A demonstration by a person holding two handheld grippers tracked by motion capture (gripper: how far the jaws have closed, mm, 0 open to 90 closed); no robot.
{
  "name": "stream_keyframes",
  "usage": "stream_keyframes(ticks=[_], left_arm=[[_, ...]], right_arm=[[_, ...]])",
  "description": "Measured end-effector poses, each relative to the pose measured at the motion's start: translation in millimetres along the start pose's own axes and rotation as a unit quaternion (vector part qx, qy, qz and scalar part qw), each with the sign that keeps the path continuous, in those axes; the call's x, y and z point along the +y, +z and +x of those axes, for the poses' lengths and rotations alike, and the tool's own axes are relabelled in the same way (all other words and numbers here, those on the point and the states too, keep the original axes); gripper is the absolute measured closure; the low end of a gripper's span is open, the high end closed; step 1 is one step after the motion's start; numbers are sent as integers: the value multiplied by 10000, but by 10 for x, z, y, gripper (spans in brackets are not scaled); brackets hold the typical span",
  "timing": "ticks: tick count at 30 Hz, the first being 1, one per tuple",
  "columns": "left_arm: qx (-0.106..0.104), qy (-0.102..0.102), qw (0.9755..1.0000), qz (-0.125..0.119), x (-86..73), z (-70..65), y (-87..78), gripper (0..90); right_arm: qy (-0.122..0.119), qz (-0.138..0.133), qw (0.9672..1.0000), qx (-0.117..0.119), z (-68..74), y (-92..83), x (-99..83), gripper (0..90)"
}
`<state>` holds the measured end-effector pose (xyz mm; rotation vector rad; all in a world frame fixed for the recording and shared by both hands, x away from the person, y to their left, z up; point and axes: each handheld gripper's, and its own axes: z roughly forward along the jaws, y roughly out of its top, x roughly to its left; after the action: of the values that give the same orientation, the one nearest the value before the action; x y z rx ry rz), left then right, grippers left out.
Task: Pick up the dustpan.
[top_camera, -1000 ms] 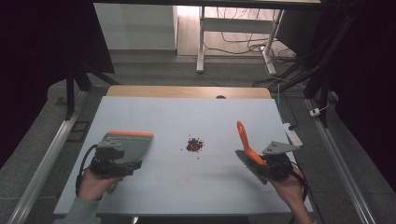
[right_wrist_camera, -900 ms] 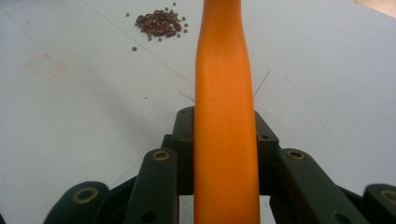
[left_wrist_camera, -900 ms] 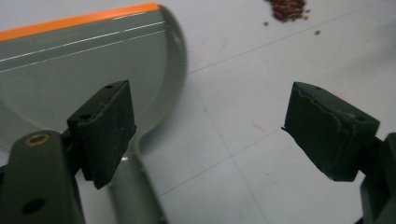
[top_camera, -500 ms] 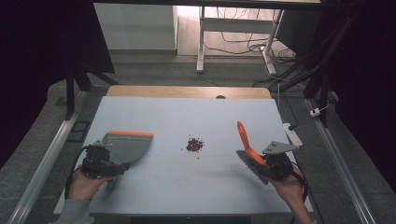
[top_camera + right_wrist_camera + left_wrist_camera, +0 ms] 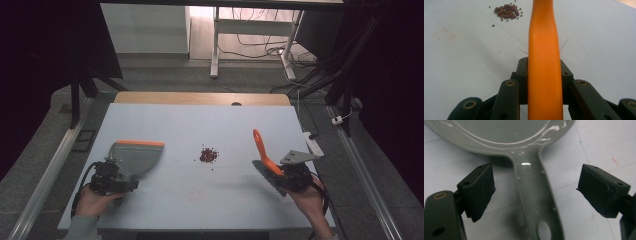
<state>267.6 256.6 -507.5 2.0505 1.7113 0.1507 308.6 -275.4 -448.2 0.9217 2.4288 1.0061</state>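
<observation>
dustpan handle lies between open jaws, brush already gripped

grey plastic dustpan with an orange front lip (image 5: 134, 156) lies flat on the pale blue-white table (image 5: 200, 125), at its left side, with the orange lip turned away from the person. its slim grey handle (image 5: 534, 195) runs back from the pan toward the left gripper (image 5: 111, 177), so the long axis of the handle falls in line with the gripper's reach. in the left gripper view the handle passes up the middle of the gap, with both black jaws spread wide and standing clear of it on either side; neither pad touches the plastic. the left gripper is plainly the nearer one, sitting right at the handle's end.

the right gripper (image 5: 292, 175) is clamped on the orange plastic handle of a small brush (image 5: 261, 150), whose handle rises up and away from the jaws, with the dark bristle head low by the table. in the right gripper view the orange handle (image 5: 545, 62) fills the centre between the closed-in jaws.

a small heap of dark red beans (image 5: 209, 154) sits near the table's middle, between pan and brush and apart from both; it lies to the right of the pan's mouth.

the coming move likely turns on closing the left jaws squarely across the handle's narrow width.
</observation>
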Motion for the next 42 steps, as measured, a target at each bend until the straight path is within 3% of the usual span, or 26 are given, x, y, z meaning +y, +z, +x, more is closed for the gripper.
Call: stream_keyframes(ticks=[3, 10, 15, 22, 32, 42], left_arm=[[-142, -77, 9999, 33, -3, 41, 63, 160], [-102, -234, 9996, -84, 17, 80, 142, 240], [-87, -295, 9994, -137, 35, 79, 177, 391], [-252, -383, 9986, -251, 40, 117, 186, 588], [-244, -401, 9980, -429, 31, 142, 138, 618], [-300, -143, 9977, -596, 33, 116, 72, 618]], right_arm=[[1, 8, 10000, -12, -3, -3, -3, 708], [-13, 6, 10000, -30, 12, -6, 4, 708], [10, 39, 10000, -43, 8, 9, -8, 708], [24, 64, 10000, -46, -2, 28, -16, 708], [21, 49, 10000, -61, -2, 27, -17, 708], [30, 19, 9999, -114, -10, 20, -22, 708]])
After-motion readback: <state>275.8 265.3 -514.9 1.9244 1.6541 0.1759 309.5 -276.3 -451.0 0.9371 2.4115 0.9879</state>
